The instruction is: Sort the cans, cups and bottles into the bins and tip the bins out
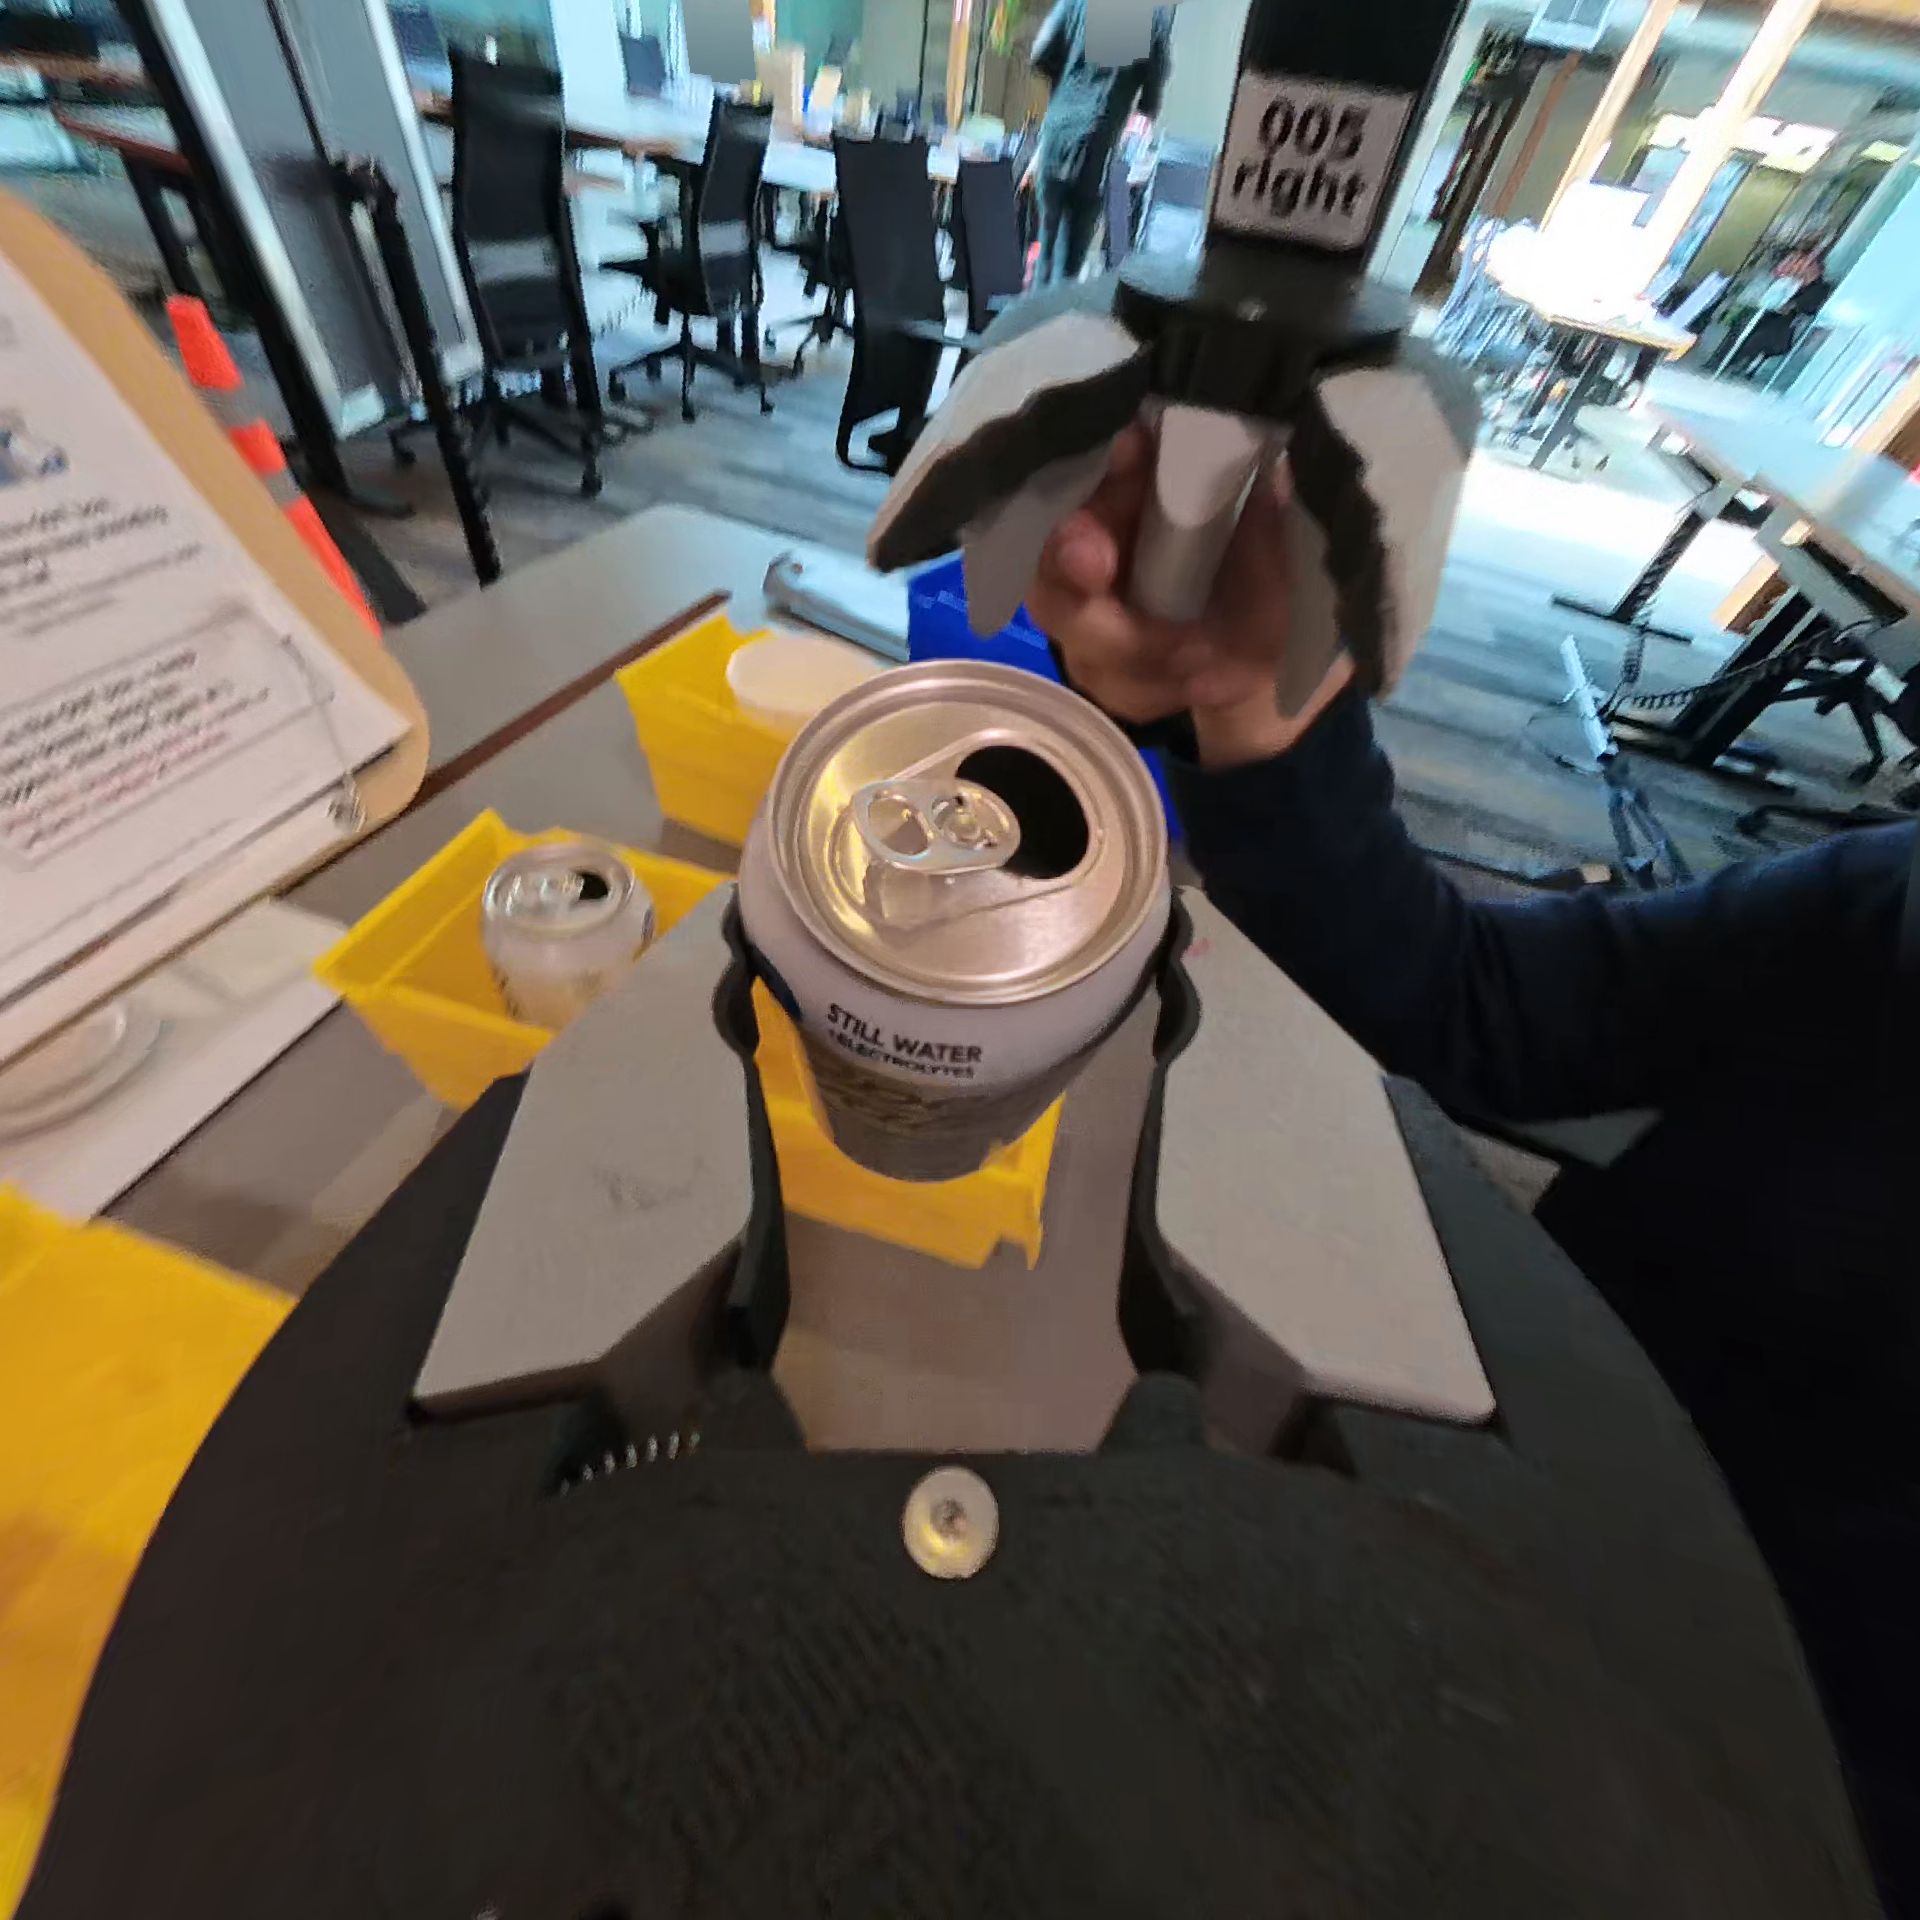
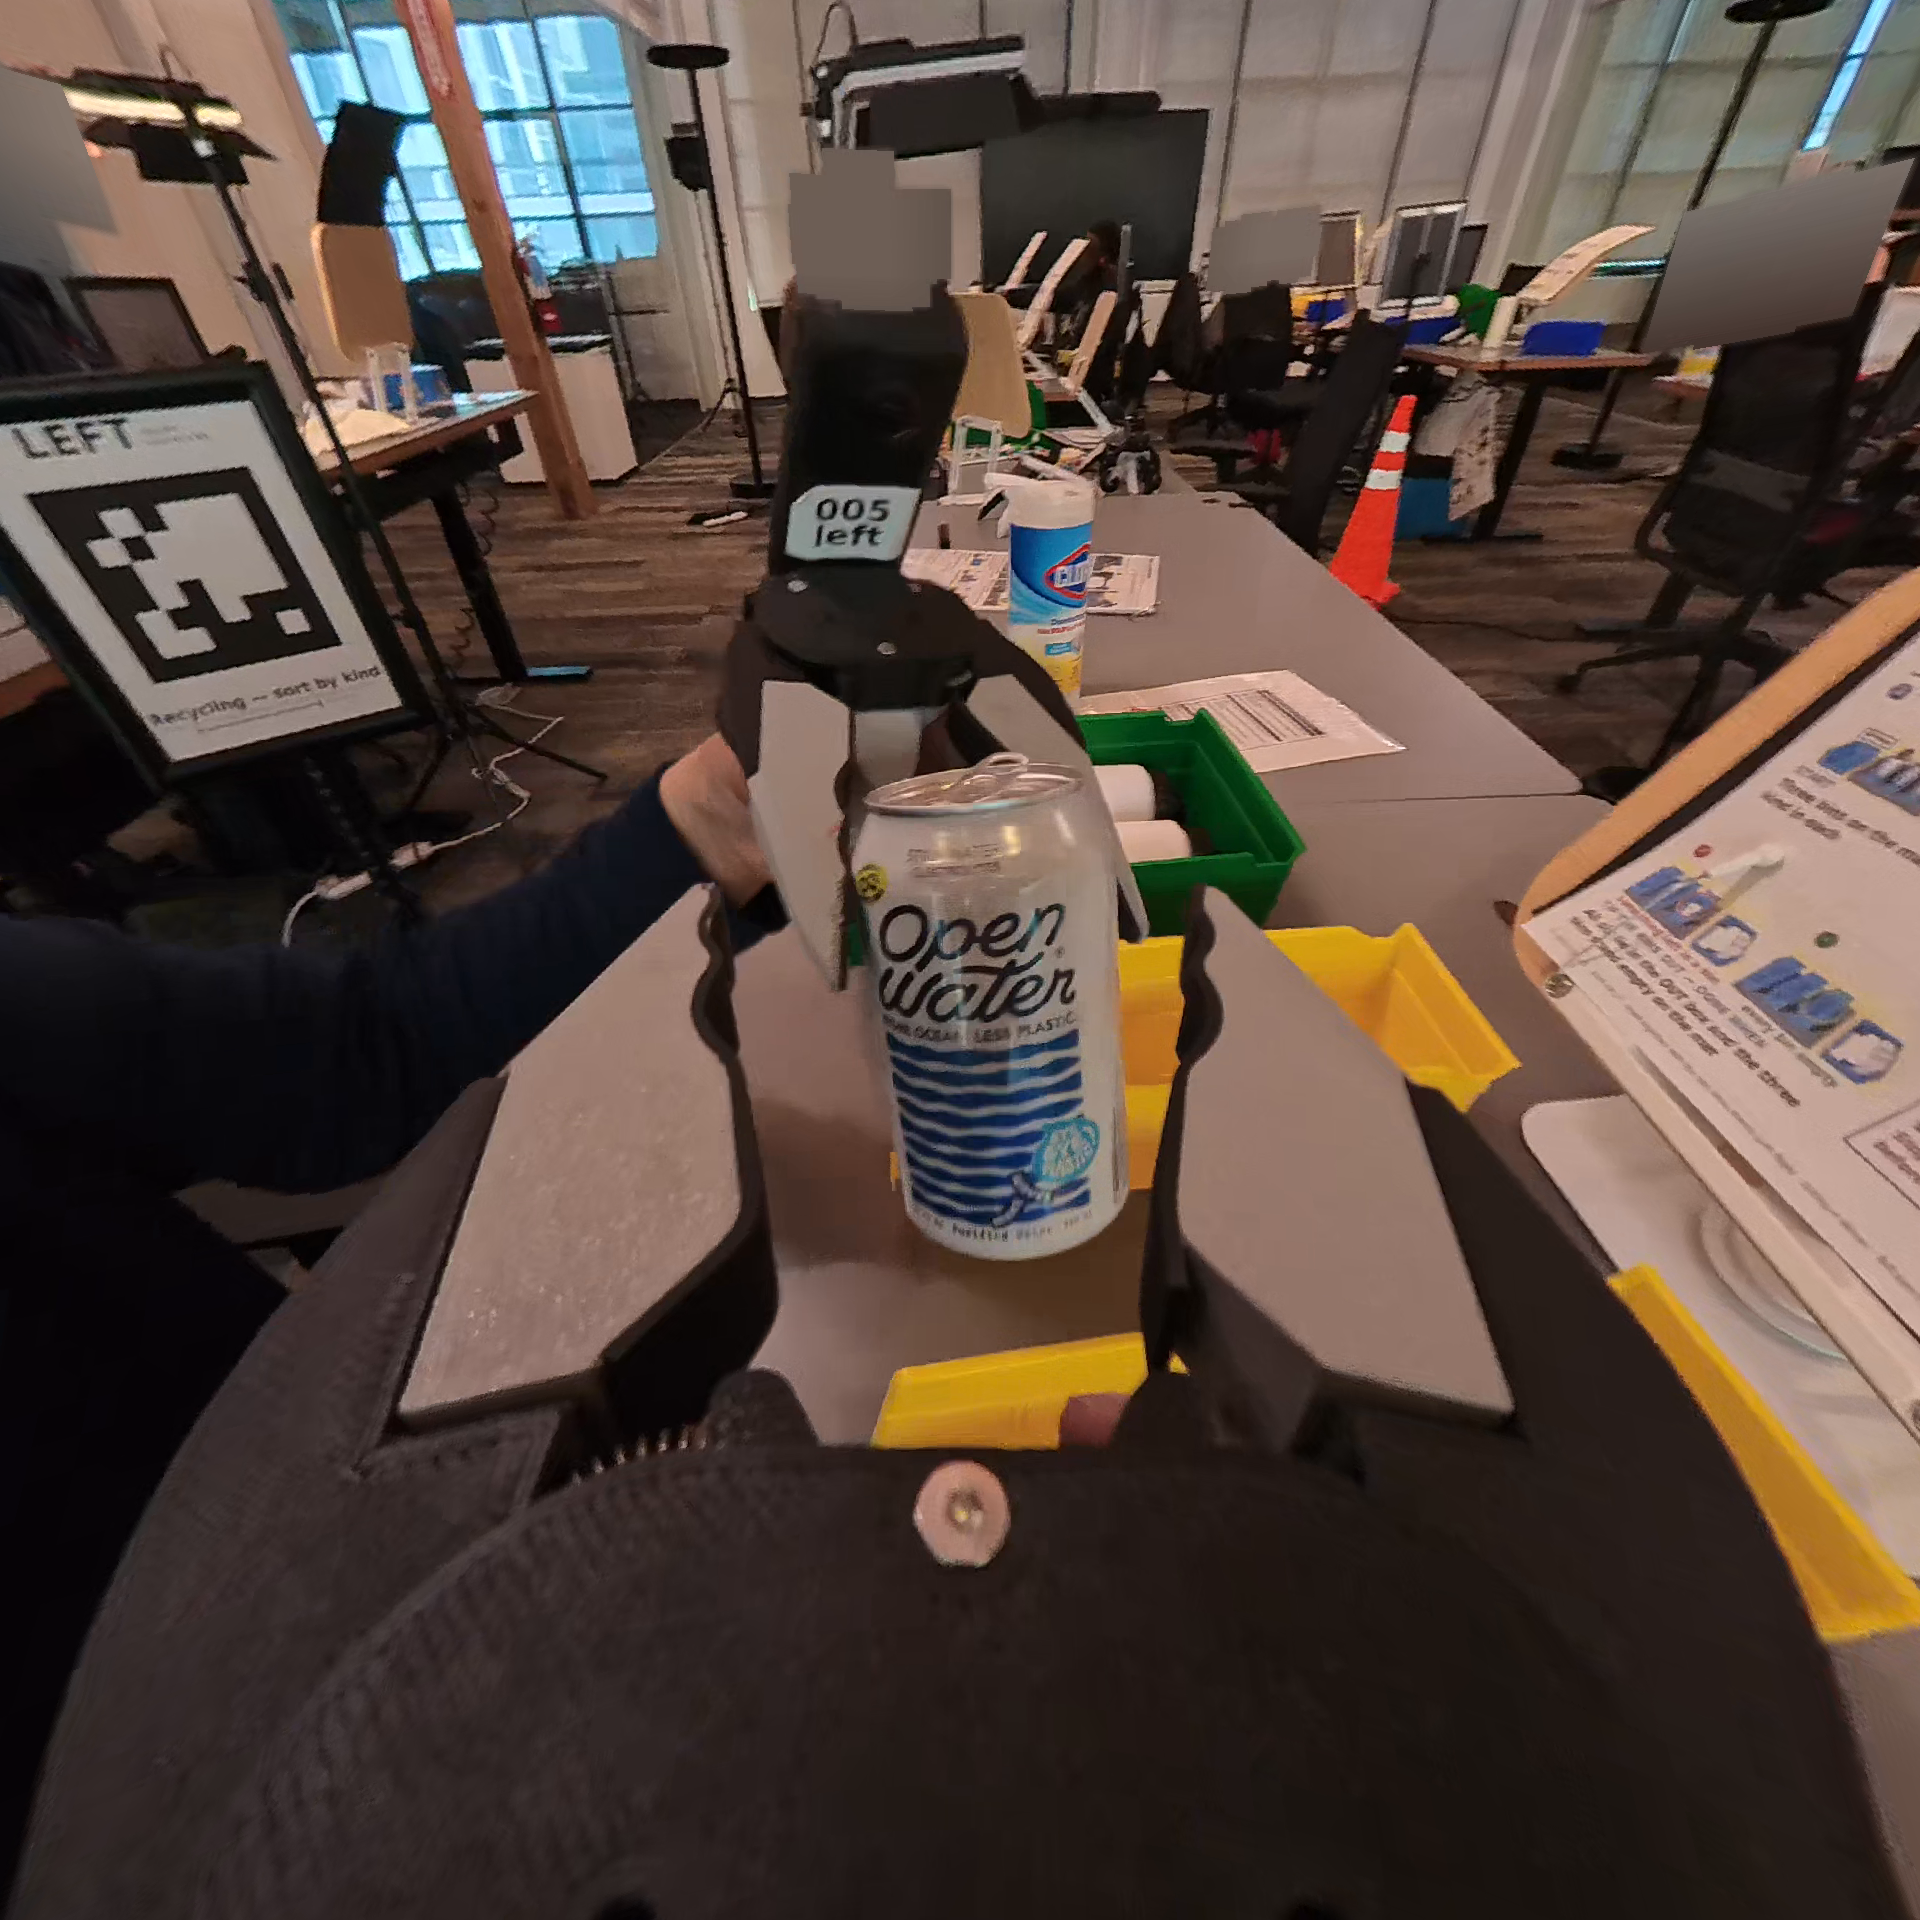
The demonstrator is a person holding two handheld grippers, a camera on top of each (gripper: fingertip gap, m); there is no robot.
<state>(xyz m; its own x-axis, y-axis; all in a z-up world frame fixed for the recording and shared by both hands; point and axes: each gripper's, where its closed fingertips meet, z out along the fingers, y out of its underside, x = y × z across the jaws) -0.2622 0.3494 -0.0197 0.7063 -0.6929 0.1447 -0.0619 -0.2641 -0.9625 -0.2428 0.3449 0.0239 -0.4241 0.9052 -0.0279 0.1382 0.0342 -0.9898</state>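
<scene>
Yellow plastic bin (image 1: 436, 977), ribbed walls, holds one opened alu can (image 1: 566, 925) upright. Next bin (image 1: 686, 717) back has a white cup (image 1: 790, 675). Left gripper (image 1: 951, 997), flat grey pads, clamped on a smooth alu can (image 1: 961, 904), held upright above the yellow bin's near wall. Right gripper (image 2: 956, 1049) spread wide, holding nothing; can sits between fingers w/o contact. Green bin (image 2: 1226, 831) behind holds white cylinders (image 2: 1127, 800).
</scene>
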